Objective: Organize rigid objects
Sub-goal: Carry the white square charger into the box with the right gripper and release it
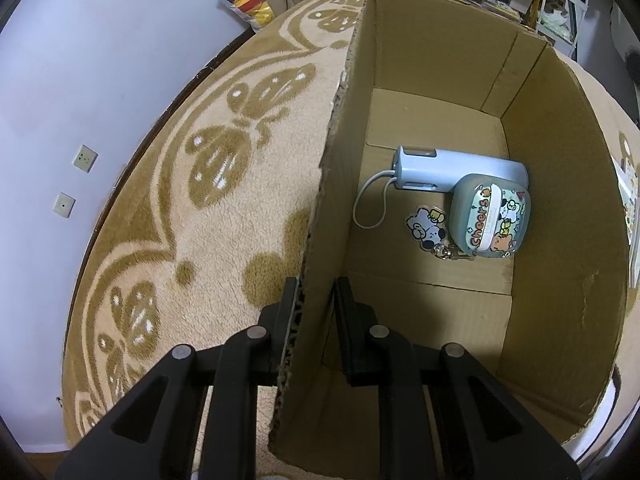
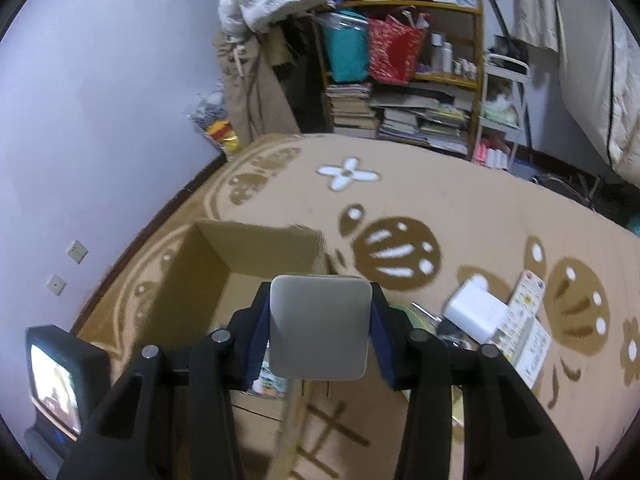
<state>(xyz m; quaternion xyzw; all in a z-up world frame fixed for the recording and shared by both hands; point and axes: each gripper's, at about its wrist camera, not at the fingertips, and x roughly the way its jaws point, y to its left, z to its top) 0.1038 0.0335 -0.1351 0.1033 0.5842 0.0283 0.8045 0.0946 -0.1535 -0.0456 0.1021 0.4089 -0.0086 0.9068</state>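
Cardboard box (image 1: pixel 432 60) wall pinched by left claw (image 1: pixel 316 304), right claw (image 2: pixel 320 332) clamping grey square block (image 2: pixel 319 326), white charger (image 2: pixel 474 314) nearby on rug (image 2: pixel 460 216)

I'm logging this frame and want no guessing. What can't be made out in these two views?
- Right wrist view: the silver square object in the right gripper hides most of the cardboard box floor.
- Right wrist view: print on the white packet is too small and blurred to read.
- Left wrist view: the box wall between the left gripper fingers hides the blanket behind it.
- Left wrist view: the blue device is partly covered by the cartoon case.
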